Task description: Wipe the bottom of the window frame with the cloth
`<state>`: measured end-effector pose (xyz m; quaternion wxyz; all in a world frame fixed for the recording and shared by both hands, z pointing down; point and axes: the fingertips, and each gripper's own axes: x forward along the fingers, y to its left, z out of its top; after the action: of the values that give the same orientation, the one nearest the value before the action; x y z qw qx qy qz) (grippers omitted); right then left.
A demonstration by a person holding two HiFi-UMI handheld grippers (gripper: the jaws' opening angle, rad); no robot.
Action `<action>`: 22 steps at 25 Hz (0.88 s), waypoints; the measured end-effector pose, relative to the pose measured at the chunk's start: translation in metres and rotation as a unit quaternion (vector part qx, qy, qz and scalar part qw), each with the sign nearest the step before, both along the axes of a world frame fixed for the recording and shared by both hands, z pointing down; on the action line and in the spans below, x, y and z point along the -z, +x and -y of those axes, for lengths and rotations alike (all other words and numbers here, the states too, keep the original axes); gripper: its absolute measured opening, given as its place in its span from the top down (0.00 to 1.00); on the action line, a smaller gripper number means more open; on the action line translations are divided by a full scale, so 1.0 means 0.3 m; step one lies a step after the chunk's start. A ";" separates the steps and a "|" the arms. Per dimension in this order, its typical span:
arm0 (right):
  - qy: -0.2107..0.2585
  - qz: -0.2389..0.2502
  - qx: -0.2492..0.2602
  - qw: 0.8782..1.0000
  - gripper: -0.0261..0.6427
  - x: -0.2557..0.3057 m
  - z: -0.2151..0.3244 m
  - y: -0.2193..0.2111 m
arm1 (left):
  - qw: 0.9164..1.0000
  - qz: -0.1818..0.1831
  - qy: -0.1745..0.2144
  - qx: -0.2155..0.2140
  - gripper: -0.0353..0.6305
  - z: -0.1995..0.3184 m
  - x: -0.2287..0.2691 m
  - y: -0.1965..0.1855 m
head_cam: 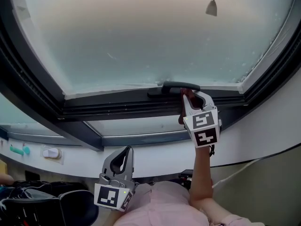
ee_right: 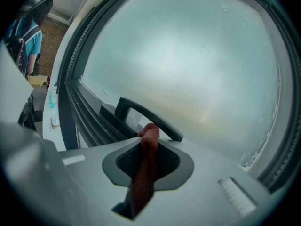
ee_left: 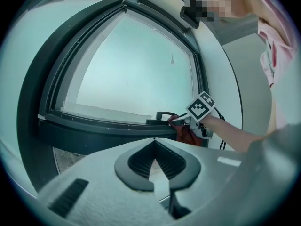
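Beside the window handle [head_cam: 178,85] our right gripper [head_cam: 188,98] pinches the red cloth [ee_right: 145,171]; below it, our left gripper [head_cam: 125,150] sits closed.

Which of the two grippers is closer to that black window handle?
The right. The right gripper, clamping the red cloth, is up beside the handle; the left gripper hangs low, well below the window frame.

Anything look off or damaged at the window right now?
Nothing broken or spilled. One oddity: the red-brown cloth sits bunched into a narrow rope in the right gripper, by the black window handle, so little fabric would likely meet the dark frame. The left gripper is shut, empty.
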<state>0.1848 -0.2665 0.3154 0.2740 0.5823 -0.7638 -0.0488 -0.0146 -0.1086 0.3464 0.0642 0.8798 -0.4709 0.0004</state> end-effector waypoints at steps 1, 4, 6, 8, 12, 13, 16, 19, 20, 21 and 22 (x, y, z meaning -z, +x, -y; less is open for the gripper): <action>0.000 0.002 0.003 1.000 0.89 0.000 0.000 0.000 | 1.000 0.001 -0.001 -0.003 0.95 0.004 0.000 0.004; 0.001 0.007 0.012 1.000 0.89 -0.001 -0.003 0.001 | 1.000 0.001 -0.001 -0.010 0.95 0.010 -0.002 0.022; 0.002 0.014 0.017 1.000 0.89 -0.001 -0.004 0.003 | 1.000 0.001 -0.001 -0.013 0.95 0.011 -0.001 0.032; 0.002 0.017 0.020 1.000 0.89 -0.001 -0.005 0.005 | 1.000 0.002 -0.001 -0.013 0.95 0.012 0.000 0.036; -0.001 0.027 0.019 0.999 0.89 -0.003 -0.008 0.019 | 1.000 0.004 -0.002 -0.007 0.95 0.010 -0.003 0.038; -0.001 0.028 0.014 1.000 0.89 -0.004 -0.008 0.031 | 1.000 0.004 -0.002 -0.006 0.95 0.008 -0.004 0.039; -0.005 0.019 -0.006 1.000 0.89 -0.004 -0.002 0.086 | 1.000 0.005 -0.002 -0.001 0.95 0.002 -0.003 0.042; -0.014 0.025 0.002 1.000 0.88 -0.003 0.010 0.104 | 1.000 0.005 -0.002 0.001 0.95 -0.003 -0.005 0.054; -0.018 0.021 0.004 1.000 0.88 -0.003 0.015 0.102 | 1.000 0.005 -0.002 0.000 0.95 -0.006 -0.005 0.061; -0.023 0.014 0.005 1.000 0.88 -0.004 0.018 0.100 | 1.000 0.005 -0.001 -0.001 0.95 -0.009 -0.005 0.069; -0.028 0.007 0.006 1.000 0.88 -0.004 0.021 0.098 | 1.000 0.004 0.000 -0.002 0.95 -0.012 -0.003 0.079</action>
<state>0.2142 -0.2728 0.3167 0.2848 0.5703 -0.7701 -0.0245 0.0090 -0.1049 0.3474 0.0626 0.8806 -0.4697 0.0046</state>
